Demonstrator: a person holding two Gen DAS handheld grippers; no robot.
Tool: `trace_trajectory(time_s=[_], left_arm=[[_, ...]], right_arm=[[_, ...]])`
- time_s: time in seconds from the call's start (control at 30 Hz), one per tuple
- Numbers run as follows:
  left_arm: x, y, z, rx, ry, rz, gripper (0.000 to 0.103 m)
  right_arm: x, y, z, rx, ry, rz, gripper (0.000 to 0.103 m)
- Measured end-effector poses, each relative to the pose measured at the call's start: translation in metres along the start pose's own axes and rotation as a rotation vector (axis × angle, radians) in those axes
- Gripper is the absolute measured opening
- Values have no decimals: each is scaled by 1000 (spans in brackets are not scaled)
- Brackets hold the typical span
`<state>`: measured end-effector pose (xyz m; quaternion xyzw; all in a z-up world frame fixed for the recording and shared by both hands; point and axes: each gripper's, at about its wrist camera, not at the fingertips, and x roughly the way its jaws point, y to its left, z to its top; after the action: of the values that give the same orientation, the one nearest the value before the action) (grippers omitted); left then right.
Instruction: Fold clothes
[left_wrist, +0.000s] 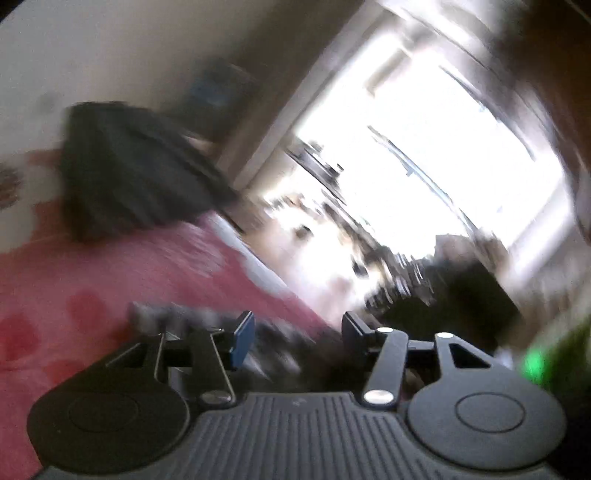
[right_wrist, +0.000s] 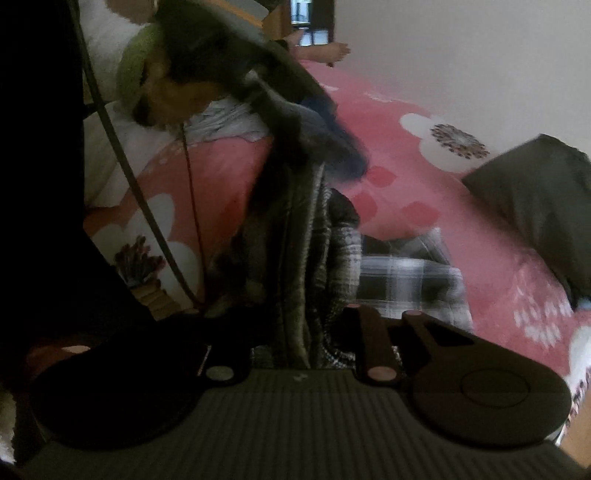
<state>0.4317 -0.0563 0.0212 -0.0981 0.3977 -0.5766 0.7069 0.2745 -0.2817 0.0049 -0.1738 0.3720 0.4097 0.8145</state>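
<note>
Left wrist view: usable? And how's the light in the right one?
Left wrist view: heavy motion smear, window blown out white, only the left gripper sharp. Right wrist view: dim, near-black on the left side, plaid garment slightly blurred, pink bedspread readable.

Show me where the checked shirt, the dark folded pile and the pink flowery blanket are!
checked shirt (right_wrist: 406, 284), right wrist view, on its flat black-and-white part.
dark folded pile (right_wrist: 535, 206), right wrist view, on its top face.
pink flowery blanket (right_wrist: 369, 107), right wrist view, on a bare pink patch.
</note>
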Motion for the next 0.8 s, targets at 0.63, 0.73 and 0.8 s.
trace_trajectory(time_s=[0.63,0.73,0.8], left_arm=[[115,67,31,182,273,251,4],[113,73,44,199,273,197,3],[118,82,45,195,281,203,3]], right_arm=[[-11,28,5,-61,-3,-24,17],[-9,30,6,-77,2,-15,17],[-7,31,7,-86,7,-9,17]])
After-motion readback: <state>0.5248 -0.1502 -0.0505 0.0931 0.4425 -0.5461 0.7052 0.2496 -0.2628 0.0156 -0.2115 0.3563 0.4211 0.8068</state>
